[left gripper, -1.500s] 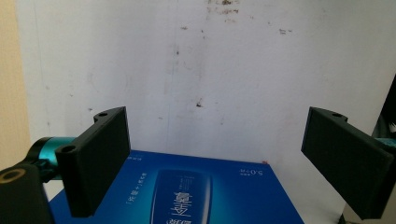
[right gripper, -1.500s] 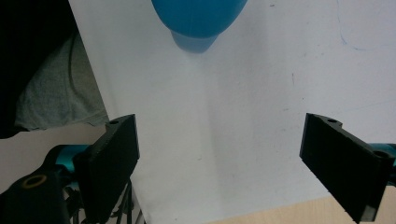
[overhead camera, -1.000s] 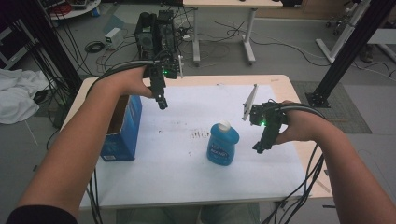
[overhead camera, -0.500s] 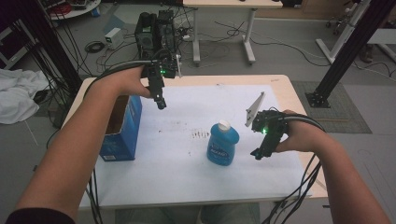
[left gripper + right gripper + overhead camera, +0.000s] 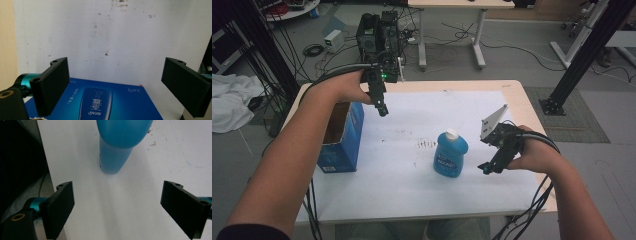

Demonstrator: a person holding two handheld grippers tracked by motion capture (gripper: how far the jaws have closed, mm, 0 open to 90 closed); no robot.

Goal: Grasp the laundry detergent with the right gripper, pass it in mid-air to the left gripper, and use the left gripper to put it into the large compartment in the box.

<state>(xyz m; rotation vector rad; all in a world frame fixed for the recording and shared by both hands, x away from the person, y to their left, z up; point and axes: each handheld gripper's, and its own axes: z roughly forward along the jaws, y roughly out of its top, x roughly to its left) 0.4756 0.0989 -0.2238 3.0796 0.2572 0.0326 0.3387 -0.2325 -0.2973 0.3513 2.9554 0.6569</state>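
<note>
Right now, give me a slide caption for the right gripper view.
Open right gripper faces an upright blue bottle on the white table sheet.

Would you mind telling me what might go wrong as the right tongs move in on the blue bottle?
1. The blue bottle stands upright and free on the white sheet; the open right tongs, approaching low from the side, might nudge and topple it.
2. The bottle's body looks rounded, so the jaws may slip as they shut.
3. The left tongs hover open by the blue box, too far off to steady the bottle.
</note>
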